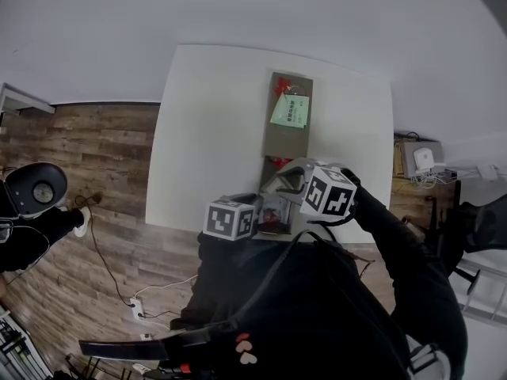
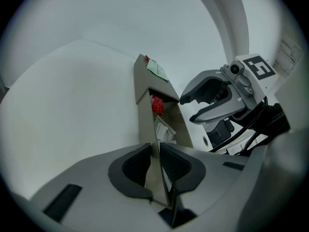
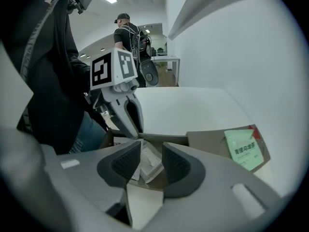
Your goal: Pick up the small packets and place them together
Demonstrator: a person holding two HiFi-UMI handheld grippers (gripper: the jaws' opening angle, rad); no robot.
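A brown cardboard box (image 1: 273, 172) lies open at the near edge of the white table (image 1: 214, 133), its flap (image 1: 287, 133) stretched away from me. A green packet (image 1: 290, 111) (image 2: 157, 70) (image 3: 246, 150) and a red one (image 1: 281, 88) lie on the flap. Inside the box are white packets (image 3: 147, 162) (image 2: 164, 128) and another red packet (image 2: 157, 104). My left gripper (image 2: 154, 166) is shut on the box's near wall (image 2: 145, 124). My right gripper (image 3: 152, 161) (image 2: 189, 109) hovers open over the white packets, holding nothing.
The table's near edge runs just under both grippers. An office chair (image 1: 36, 187) and cables (image 1: 142, 303) are on the wooden floor to the left. A small stand with devices (image 1: 424, 161) is at the right. A person (image 3: 126, 35) stands far behind.
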